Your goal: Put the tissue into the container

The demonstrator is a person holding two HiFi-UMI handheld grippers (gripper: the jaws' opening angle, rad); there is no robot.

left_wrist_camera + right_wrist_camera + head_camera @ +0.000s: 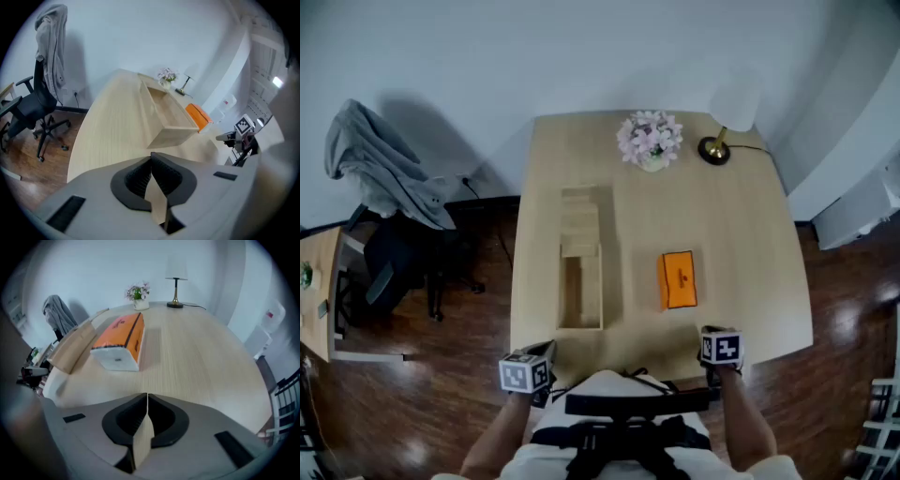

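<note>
**Both grippers clenched on nothing, tissue pack out on the bench**

Left gripper (151, 157) has its jaws pressed flat together with nothing in between. Same deal with the right gripper (146, 395). In the head view both hang at the bench's (741, 244) 6 o'clock edge, left (542, 351) and right (710, 331), well apart.

The orange tissue pack (679, 279) lies flat at 11 o'clock from the right gripper, near it but not touching. Its long axis runs 12 to 6, and the white end face (116, 359) points back at that gripper. The wooden container (572, 291) sits at the pack's 9 o'clock, apart from it, open side up, long axis also 12 to 6.

Further out at 12 o'clock are flowers (650, 141) and a lamp (727, 122). A chair (389, 262) with a grey garment (380, 164) stands off the bench at 9.

The container's far half is blurry, so I can't make out the inside. The person's forearms are cut off at the bottom edge.
</note>
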